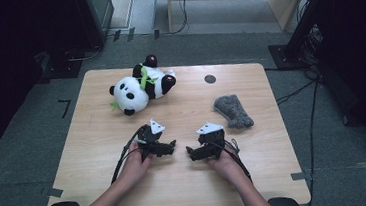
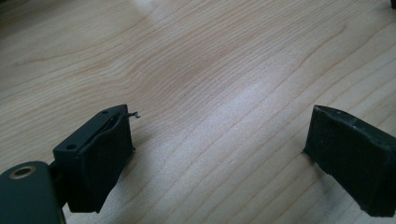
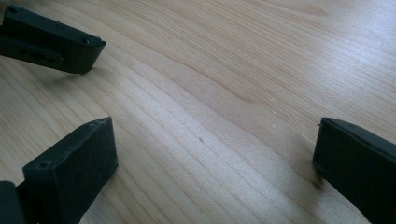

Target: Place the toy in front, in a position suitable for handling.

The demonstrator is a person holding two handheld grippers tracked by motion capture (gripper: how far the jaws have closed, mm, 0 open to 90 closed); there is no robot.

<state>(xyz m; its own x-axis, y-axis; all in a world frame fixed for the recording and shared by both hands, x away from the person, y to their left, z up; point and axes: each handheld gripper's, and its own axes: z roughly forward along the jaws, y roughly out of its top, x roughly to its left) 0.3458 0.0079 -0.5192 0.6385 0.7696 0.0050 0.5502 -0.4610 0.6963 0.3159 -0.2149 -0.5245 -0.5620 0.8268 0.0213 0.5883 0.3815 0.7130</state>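
- You are resting both grippers on the wooden table near its front edge, the left gripper and the right gripper pointing toward each other, tips close but apart.
- The left gripper's jaws are standing wide open in the left gripper view, with nothing but bare wood grain between them.
- The right gripper's jaws are also standing wide open over bare wood; the tip of the other gripper is showing at the top left of the right gripper view.
- The nearest thing, a grey fuzzy sock, is lying flat toward the right edge, just beyond the right gripper and apart from it.
- The sock is looking soft, light and limp; it is likely to sag and fold when lifted, so pinching it at the narrower open end or across the middle seems safest.
- A plush panda is lying on its back near the far edge, well apart from both grippers.
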